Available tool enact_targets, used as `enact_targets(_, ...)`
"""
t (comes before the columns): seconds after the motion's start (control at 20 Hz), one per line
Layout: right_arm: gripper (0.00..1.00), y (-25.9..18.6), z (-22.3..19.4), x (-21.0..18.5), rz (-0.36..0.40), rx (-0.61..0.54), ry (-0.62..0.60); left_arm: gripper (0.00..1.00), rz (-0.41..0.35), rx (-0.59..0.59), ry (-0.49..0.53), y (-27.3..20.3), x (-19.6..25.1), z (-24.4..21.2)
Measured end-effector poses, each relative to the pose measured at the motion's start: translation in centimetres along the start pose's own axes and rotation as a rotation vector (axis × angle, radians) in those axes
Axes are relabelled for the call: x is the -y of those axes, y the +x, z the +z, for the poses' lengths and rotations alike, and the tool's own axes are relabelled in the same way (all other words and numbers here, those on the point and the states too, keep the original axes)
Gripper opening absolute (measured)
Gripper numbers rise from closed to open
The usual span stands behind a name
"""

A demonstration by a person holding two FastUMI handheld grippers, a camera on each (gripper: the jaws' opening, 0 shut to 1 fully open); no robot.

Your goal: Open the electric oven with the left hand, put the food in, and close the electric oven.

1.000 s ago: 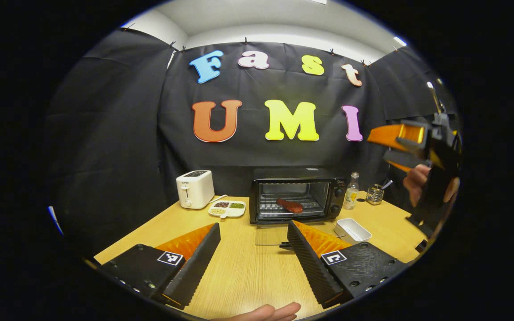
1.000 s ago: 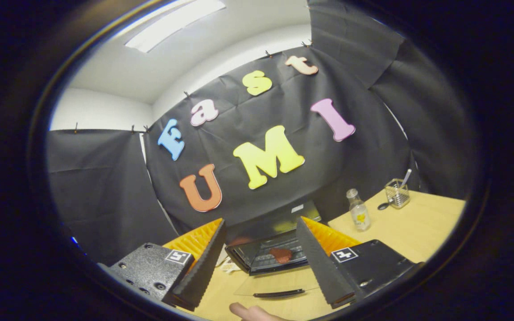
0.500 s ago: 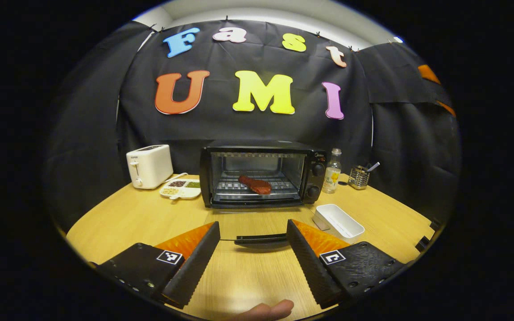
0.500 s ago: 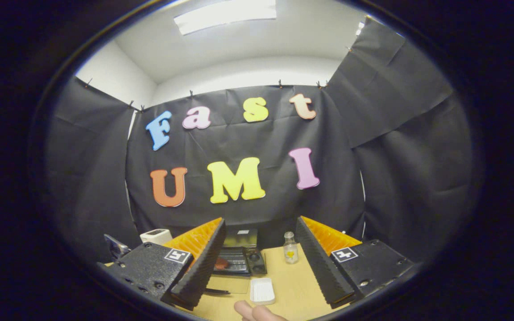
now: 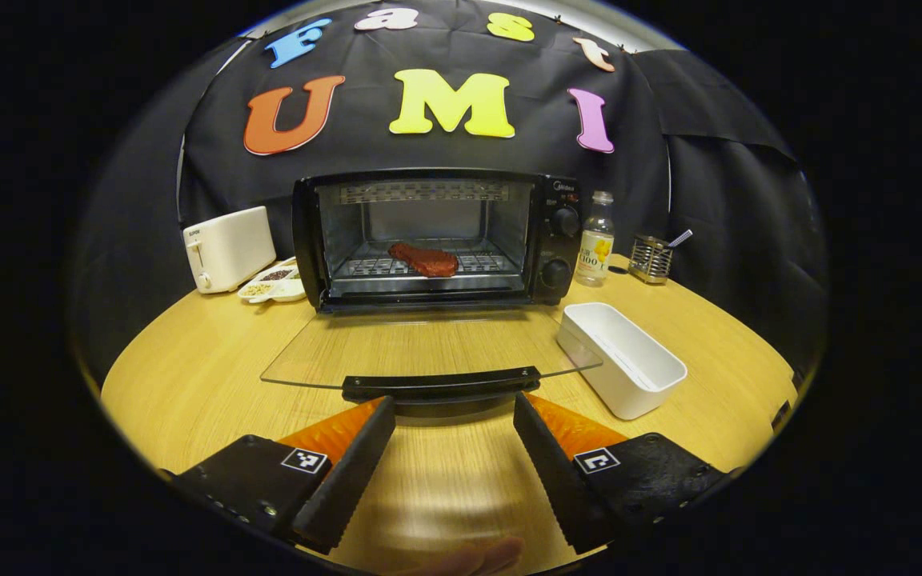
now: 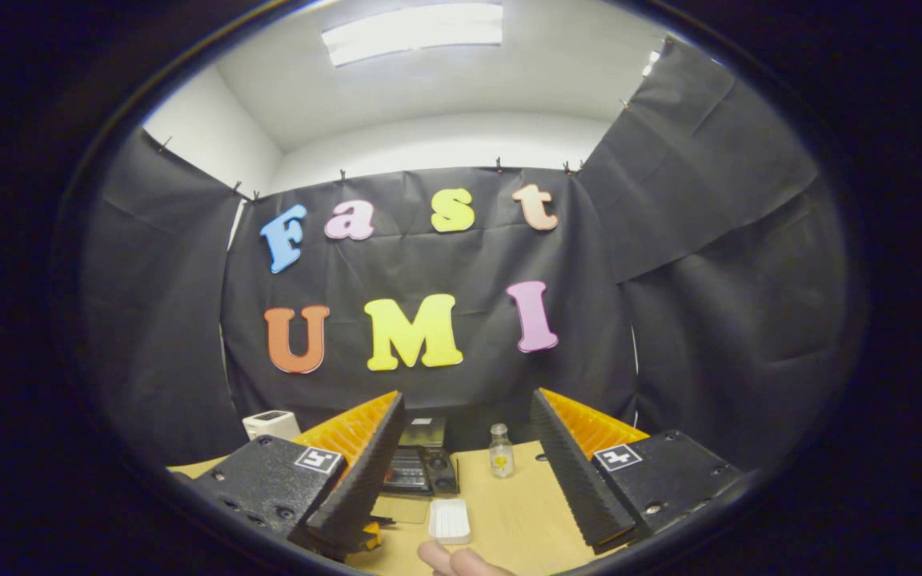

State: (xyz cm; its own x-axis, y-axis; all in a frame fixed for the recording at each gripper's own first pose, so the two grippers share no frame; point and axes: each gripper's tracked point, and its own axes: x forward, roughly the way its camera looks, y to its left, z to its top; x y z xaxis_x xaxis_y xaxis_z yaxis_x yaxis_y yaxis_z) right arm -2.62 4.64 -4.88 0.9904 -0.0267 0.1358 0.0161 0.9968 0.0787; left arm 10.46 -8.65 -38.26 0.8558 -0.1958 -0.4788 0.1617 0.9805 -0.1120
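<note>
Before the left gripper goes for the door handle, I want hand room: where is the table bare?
Bare wood lies left of the open glass door, below the toaster, and right of the white tray. Crowded: beside the oven, by the seasoning dish, bottle, wire holder.

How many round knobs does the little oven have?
2. Both sit on the oven's right-hand panel in the left gripper view: the upper knob above the lower knob. None seem hidden.
</note>
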Motion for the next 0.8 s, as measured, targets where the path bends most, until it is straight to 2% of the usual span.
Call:
enact_targets(0.25,0.99,0.0,0.9,-2.1,0.014,0.003,-0.018,0.96,0.009,-0.030,-0.019,1.2,-0.3,-0.6)
enact_targets(0.5,0.99,-0.8,0.1,-6.1,0.084,-0.043,-0.028,0.95,0.031,-0.081,-0.018,1.2,-0.4,-1.5)
enact_targets(0.55,0.99,-0.7,0.0,-6.5,0.087,-0.049,-0.029,0.95,0.037,-0.082,-0.014,1.3,-0.4,-1.4)
enact_targets(0.6,0.94,-0.5,0.0,-6.7,0.084,-0.051,-0.033,0.95,0.042,-0.081,-0.012,1.4,-0.4,-1.4)
enact_targets(0.65,0.99,-0.3,-0.1,-6.8,0.077,-0.053,-0.042,0.95,0.048,-0.082,-0.015,1.5,-0.5,-1.4)
enact_targets(0.8,0.99,0.0,-0.4,-7.4,0.064,-0.070,-0.051,0.95,0.055,-0.109,-0.017,1.7,-0.5,-1.8)
